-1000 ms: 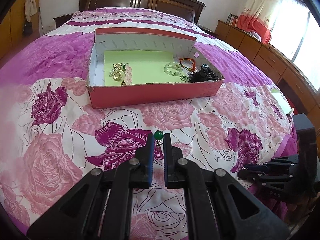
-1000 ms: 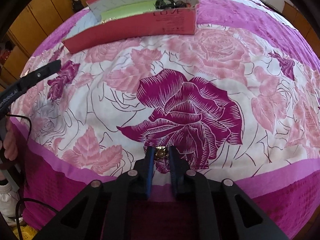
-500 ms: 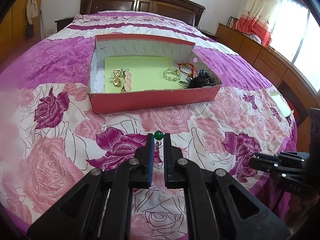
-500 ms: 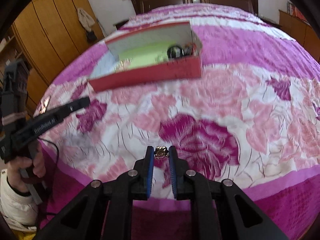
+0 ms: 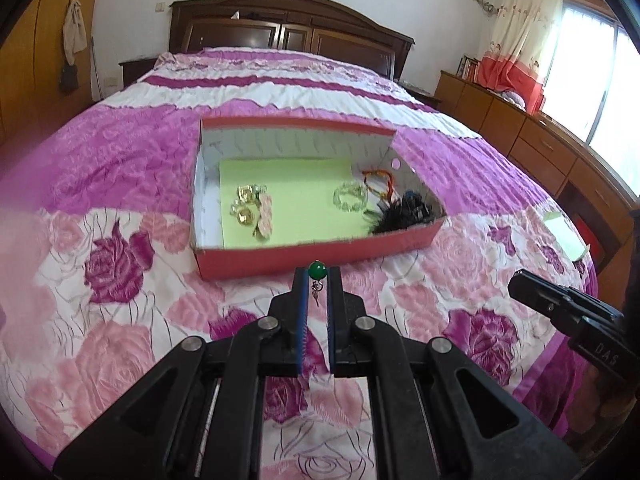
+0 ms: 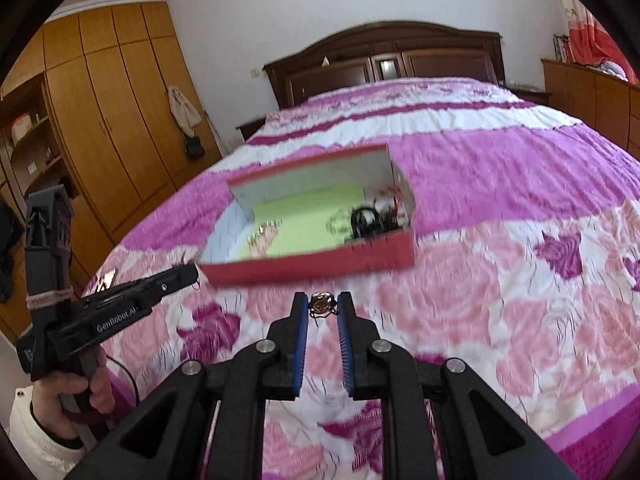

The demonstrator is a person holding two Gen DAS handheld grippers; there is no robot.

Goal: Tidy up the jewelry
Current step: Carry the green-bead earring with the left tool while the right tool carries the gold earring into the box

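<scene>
Your left gripper (image 5: 317,276) is pinching a green bead earring (image 5: 318,270) at the very tips of its fingers, its small dangle hanging between them. Your right gripper (image 6: 323,306) is clamping a gold ornament (image 6: 322,304) just as far out. Both are hanging above the bed (image 5: 120,344), short of the red box (image 5: 312,258), where other jewelry (image 5: 252,210) is lying on green paper (image 5: 296,204). Clear the near wall before loosening, and lower each piece close to the paper, apart from the dark tangle (image 5: 404,214).
</scene>
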